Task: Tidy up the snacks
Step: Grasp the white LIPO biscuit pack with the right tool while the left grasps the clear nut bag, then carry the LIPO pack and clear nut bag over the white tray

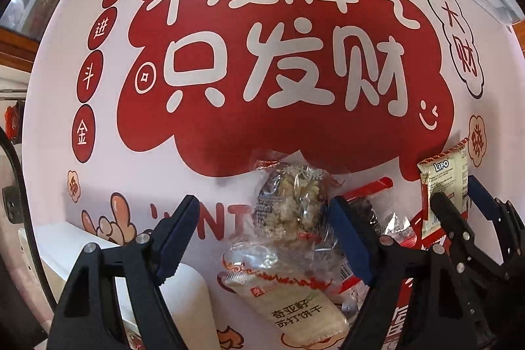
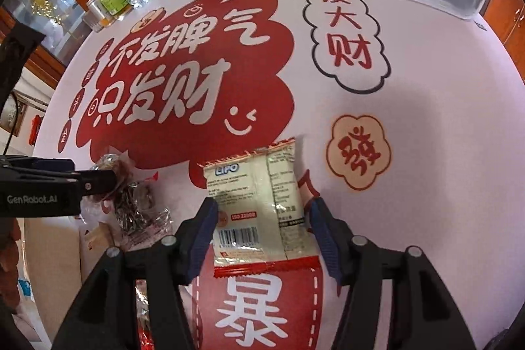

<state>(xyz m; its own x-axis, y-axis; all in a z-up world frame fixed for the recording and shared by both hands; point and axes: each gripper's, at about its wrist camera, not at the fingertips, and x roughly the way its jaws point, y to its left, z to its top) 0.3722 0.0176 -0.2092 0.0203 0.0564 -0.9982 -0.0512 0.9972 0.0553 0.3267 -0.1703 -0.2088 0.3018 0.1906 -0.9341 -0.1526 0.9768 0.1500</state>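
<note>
Crinkly plastic film wraps every snack here, so each packet should be light, soft and a bit slippery, and the biscuits inside could crack under a hard squeeze; I would pinch across the flat middle or by a crimped end seam.

The cream biscuit packet (image 2: 259,205) with red zigzag ends lies flat on the printed tablecloth (image 2: 426,127), just below the big red cloud print (image 2: 183,94). The right gripper (image 2: 262,235) straddles it, jaws apart, with the left pad at the packet's edge and the right pad clear of it, so nothing is gripped yet.

To the left of that packet sits a loose pile: a clear packet of puffed grain bar (image 1: 292,202) overlapping a white cracker packet (image 1: 295,307). The left gripper (image 1: 259,238) hangs over this pile, released and holding nothing.
</note>
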